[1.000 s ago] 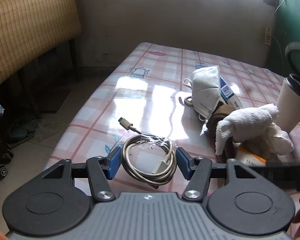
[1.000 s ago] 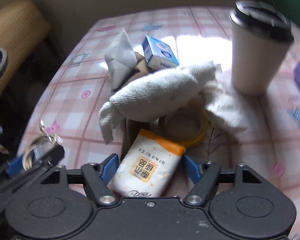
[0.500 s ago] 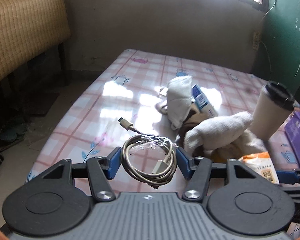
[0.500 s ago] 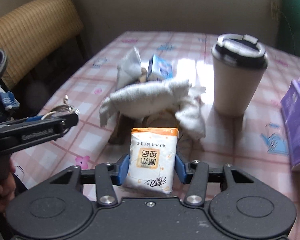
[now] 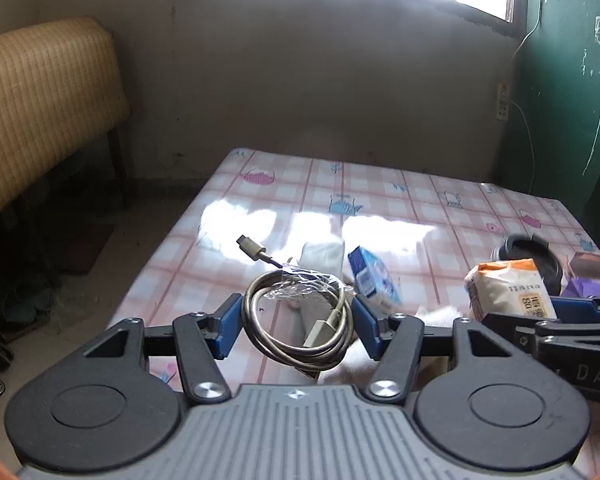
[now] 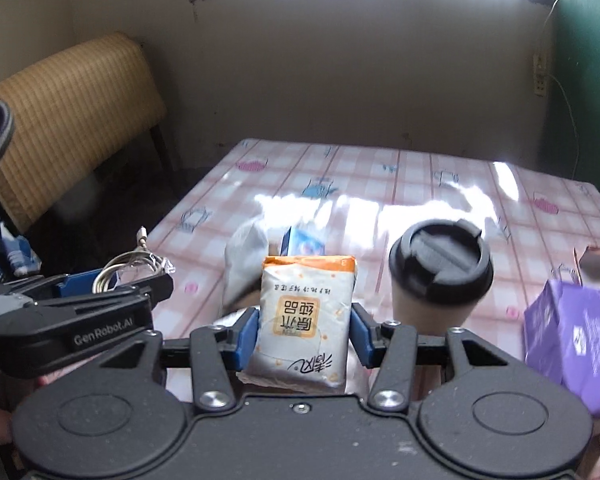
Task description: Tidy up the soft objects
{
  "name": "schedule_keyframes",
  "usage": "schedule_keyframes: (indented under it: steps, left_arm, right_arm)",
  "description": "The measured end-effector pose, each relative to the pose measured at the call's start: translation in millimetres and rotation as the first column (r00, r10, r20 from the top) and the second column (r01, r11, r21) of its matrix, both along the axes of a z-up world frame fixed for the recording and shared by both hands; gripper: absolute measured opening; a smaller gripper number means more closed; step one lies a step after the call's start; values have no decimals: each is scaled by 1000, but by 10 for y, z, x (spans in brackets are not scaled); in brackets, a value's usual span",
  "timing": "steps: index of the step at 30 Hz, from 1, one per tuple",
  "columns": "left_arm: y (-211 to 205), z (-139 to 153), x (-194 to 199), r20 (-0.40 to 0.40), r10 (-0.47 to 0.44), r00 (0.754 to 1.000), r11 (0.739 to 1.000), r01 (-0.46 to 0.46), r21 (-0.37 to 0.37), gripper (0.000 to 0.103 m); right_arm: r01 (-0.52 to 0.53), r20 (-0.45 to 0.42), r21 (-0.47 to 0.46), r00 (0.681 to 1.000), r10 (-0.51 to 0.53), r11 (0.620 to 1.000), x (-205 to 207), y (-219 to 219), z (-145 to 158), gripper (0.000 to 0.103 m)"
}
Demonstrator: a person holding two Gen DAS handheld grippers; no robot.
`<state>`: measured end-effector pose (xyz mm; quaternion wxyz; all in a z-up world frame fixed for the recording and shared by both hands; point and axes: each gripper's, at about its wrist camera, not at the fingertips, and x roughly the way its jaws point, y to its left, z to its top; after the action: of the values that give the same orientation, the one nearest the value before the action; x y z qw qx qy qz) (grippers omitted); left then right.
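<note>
My left gripper (image 5: 298, 322) is shut on a coiled beige USB cable (image 5: 300, 320) and holds it above the table; it also shows in the right wrist view (image 6: 112, 276). My right gripper (image 6: 303, 334) is shut on an orange-and-white tissue pack (image 6: 306, 316), lifted off the table; the pack also shows in the left wrist view (image 5: 508, 288). A white face mask (image 5: 322, 256) and a bit of white towel (image 5: 436, 314) lie below on the checked tablecloth (image 5: 400, 200).
A paper cup with a black lid (image 6: 440, 276) stands right of the tissue pack. A blue-and-white small box (image 5: 372, 276) lies by the mask. A purple box (image 6: 572, 336) sits at the right. A woven headboard (image 5: 40, 100) stands at the left, beyond the table's edge.
Both grippers have risen and pulled back from the table with their loads. The right gripper closed on the tissue pack and lifted it from the pile. The views now tilt up toward the window.
</note>
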<state>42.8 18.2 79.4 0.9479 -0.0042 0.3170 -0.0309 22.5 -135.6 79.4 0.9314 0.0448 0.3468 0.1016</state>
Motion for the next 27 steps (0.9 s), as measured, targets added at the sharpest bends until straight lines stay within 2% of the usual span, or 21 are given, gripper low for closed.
schedule_keyframes:
  steps: [10,27]
  left_arm:
    - [-244,151,192,-13,-14,1000,1000,14,6,60]
    - [-604,88,376,-43,-76,996,997,76,-7,60]
  right_arm:
    - [28,-2,1,1000,-28,1000,167,-129,178,59]
    - [100,-12,3,995,-100,995,249,-506,190,59]
